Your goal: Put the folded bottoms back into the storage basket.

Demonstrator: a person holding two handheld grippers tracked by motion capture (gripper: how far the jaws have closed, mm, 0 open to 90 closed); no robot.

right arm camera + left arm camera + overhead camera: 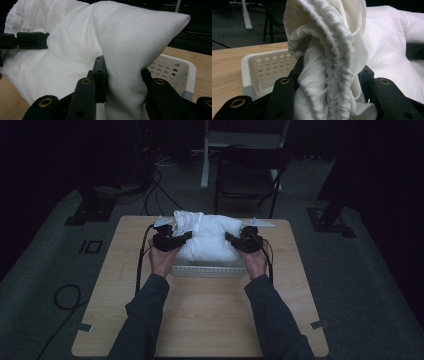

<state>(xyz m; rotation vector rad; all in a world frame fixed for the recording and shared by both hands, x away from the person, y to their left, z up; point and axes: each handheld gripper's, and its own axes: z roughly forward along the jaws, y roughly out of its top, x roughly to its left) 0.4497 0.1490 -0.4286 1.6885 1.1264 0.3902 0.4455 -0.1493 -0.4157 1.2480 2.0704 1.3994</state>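
A bulky white cloth bundle (209,236), soft and puckered along a gathered seam, sits over a white perforated plastic basket (207,270) near the twelve o'clock edge of a light wooden table (200,320). The left gripper (186,237) is clamped on the bundle's nine o'clock side, its jaws pinching ruffled folds. The right gripper (229,237) is clamped on a smooth corner at three o'clock. Beyond the table, a dark folding chair (247,175) stands on grey carpet in a dim room.
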